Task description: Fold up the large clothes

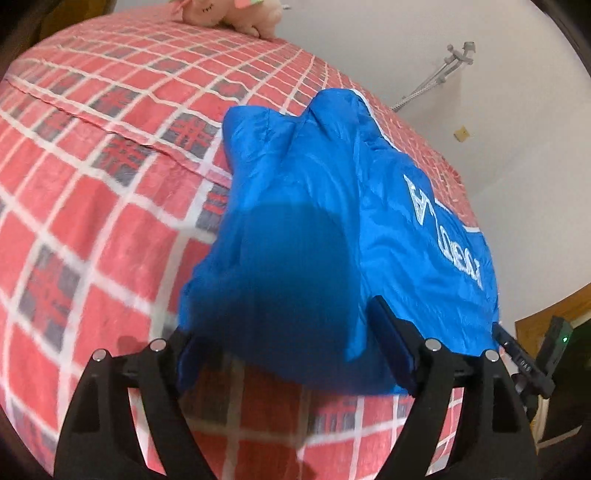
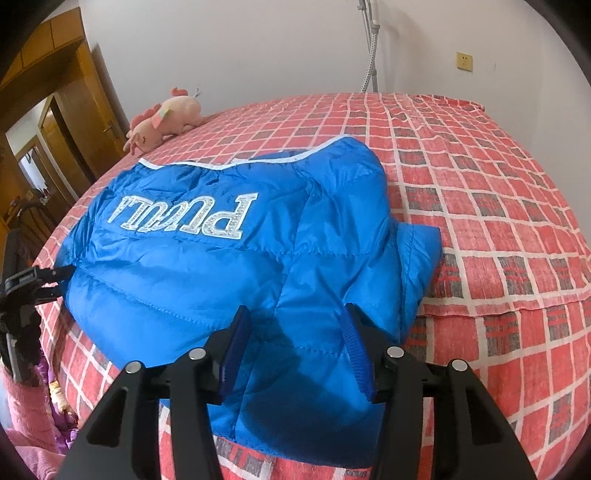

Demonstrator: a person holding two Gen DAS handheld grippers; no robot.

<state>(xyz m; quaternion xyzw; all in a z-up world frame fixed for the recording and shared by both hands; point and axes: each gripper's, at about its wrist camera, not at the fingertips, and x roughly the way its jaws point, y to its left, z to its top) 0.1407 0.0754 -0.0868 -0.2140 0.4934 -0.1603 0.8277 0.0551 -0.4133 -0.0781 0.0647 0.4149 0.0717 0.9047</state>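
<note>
A blue puffer jacket [image 2: 207, 266] with white lettering lies folded on the red checked bed [image 2: 498, 221]. It also shows in the left wrist view [image 1: 314, 229]. My right gripper [image 2: 295, 328] is open, its blue-padded fingers [image 2: 236, 343] straddling the jacket's near edge. My left gripper [image 1: 284, 332] is open too, with a hanging flap of the jacket between its fingers; the left pad is partly hidden by fabric. The other gripper [image 2: 33, 284] shows at the jacket's left edge in the right wrist view.
A pink plush toy [image 2: 166, 118] lies at the bed's far edge near the wall; it also shows in the left wrist view [image 1: 229, 14]. A wooden door [image 2: 66, 122] stands at left. Pink bedding [image 2: 33, 417] lies beside the bed.
</note>
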